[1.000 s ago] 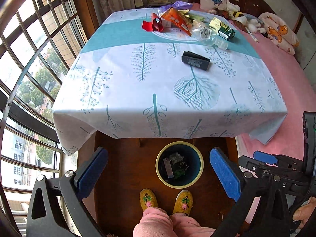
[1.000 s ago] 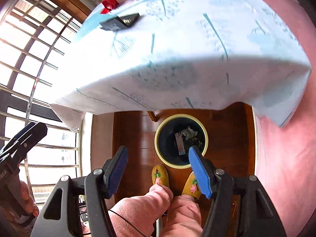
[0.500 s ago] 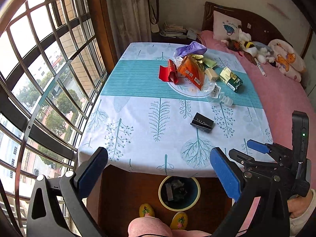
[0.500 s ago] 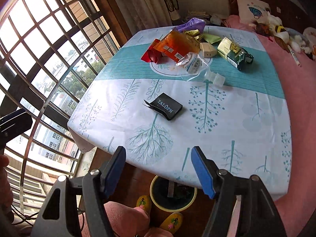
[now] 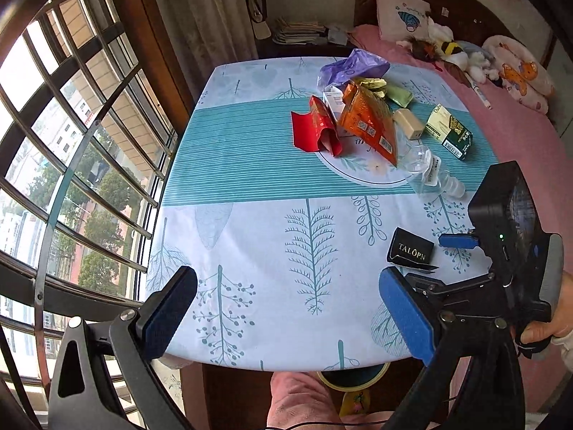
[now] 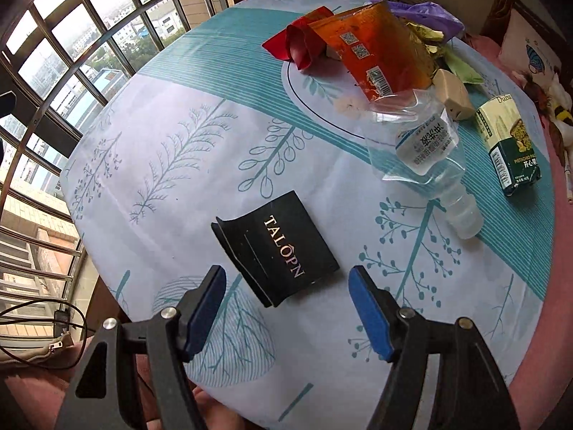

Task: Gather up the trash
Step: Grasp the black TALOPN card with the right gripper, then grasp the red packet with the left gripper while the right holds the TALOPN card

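Observation:
A black box marked TALOPN (image 6: 277, 251) lies flat on the leaf-print tablecloth (image 6: 172, 165) near the front edge. My right gripper (image 6: 286, 286) hangs just above it, pointing steeply down. Its jaws are opening and straddle the box's near end without pressing on it. Farther back lie a crushed clear bottle (image 6: 426, 150), an orange packet (image 6: 376, 53), a red wrapper (image 6: 301, 43), a green carton (image 6: 508, 143) and a purple bag (image 5: 351, 68). My left gripper (image 5: 286, 286) is open and holds nothing over the tablecloth's front left, left of the black box (image 5: 411, 251).
A barred window (image 5: 71, 143) runs along the left. A pink bed (image 5: 519, 136) with soft toys (image 5: 458, 53) lies to the right. The yellow-rimmed bin (image 5: 352, 378) peeks out under the table's front edge, beside the person's pink-clad knee (image 5: 301, 401).
Both grippers rose from above the floor bin and moved forward over the table. The right one rolled and came over the black box, and its jaws widened a little. The bin slid nearly out of sight.

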Demonstrator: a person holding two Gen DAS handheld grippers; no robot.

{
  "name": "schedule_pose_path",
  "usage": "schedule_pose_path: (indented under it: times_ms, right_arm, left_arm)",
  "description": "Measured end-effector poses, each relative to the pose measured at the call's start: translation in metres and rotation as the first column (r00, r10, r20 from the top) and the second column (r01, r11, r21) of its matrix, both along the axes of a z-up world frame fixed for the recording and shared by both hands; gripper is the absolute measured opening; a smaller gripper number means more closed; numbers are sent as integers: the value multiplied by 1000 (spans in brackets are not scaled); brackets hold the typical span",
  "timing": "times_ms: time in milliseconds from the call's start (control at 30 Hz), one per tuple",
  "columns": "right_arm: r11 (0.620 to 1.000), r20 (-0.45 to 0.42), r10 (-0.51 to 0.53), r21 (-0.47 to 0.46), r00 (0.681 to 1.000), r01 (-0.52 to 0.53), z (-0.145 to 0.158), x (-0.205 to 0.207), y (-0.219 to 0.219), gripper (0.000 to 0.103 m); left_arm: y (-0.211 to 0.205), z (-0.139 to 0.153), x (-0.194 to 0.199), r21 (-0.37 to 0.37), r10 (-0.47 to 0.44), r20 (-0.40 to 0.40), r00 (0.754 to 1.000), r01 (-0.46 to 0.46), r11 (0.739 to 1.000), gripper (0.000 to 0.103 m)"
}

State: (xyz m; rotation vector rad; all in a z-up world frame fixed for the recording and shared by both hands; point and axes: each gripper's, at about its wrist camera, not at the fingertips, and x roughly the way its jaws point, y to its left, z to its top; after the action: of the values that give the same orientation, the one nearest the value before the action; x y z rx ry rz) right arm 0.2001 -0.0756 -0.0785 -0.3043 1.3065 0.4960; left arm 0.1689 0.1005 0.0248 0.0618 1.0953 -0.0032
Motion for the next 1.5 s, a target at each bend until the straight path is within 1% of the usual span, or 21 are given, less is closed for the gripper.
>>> schedule_pose_path:
  times_ms: [100,267,333,400,433,500,567,700,800,900,967,1033,1067,1167,1233,1333,1467,1500]
  right_arm:
    - [1000,-67,10,-9,998,-10,-11,14,6,73]
    - [998,-151,53,-30,987,-58,-12,27,17,73]
    - [997,-178,53,-50,983,-63,-13,30,18,69]
    - [994,-171,58,-84,984,-73,-11,32,19,50]
    - [993,-178,60,-88,982,-77,-11,33,19,49]
    - [997,-194,45,-58,980,-57,-10,35,17,45]
    - [999,-194,8,-38,981,-16,-10,45,14,45]
    - [992,-172,-124,-6,977,124,-9,63,8,43]
    - [965,-154,-252,35,956,260,-7,76,0,42]
    - [921,-138,-368,78,919,381,-6,84,-5,42]
    - [886,-129,-437,107,890,451,-5,88,-9,42]
    - [842,-129,-507,135,852,522,-4,90,-15,42]
    - [819,-131,-539,148,832,554,-5,92,-14,42]
    - [767,-121,-606,174,786,618,-4,95,-19,42]
    - [739,-130,-633,195,764,645,-3,95,-26,42]
    - [720,-140,-647,213,750,661,0,88,-28,42]
    - [717,-151,-646,215,748,663,0,86,-28,42]
    - [716,-152,-647,214,747,664,0,86,-27,42]
  left_arm:
    - [9,-4,26,-17,-31,-15,999,30,999,101]
    - [21,-10,70,-21,-77,-44,996,76,997,101]
    - [23,-11,86,-21,-98,-51,994,97,995,101]
    - [25,-11,104,-19,-119,-54,991,119,993,101]
    - [24,-11,112,-18,-130,-56,990,129,991,101]
    - [23,-13,128,-20,-150,-63,987,149,989,101]
    - [21,-15,144,-31,-168,-70,983,166,986,101]
    - [17,-22,176,-62,-188,-90,978,183,981,101]
    - [15,-32,202,-99,-190,-118,975,179,979,101]
    - [14,-43,228,-145,-180,-146,973,159,977,101]
    - [12,-53,243,-163,-170,-165,972,143,976,99]
    - [10,-64,256,-160,-160,-188,969,131,978,93]
    - [8,-71,261,-157,-159,-204,966,128,979,92]
    - [5,-88,270,-160,-159,-244,957,122,980,91]
    - [4,-97,274,-178,-159,-267,950,114,977,91]
    - [3,-106,276,-206,-161,-285,945,103,973,91]
    - [3,-116,280,-235,-165,-308,937,94,967,91]
    - [4,-117,280,-244,-165,-310,936,89,966,89]
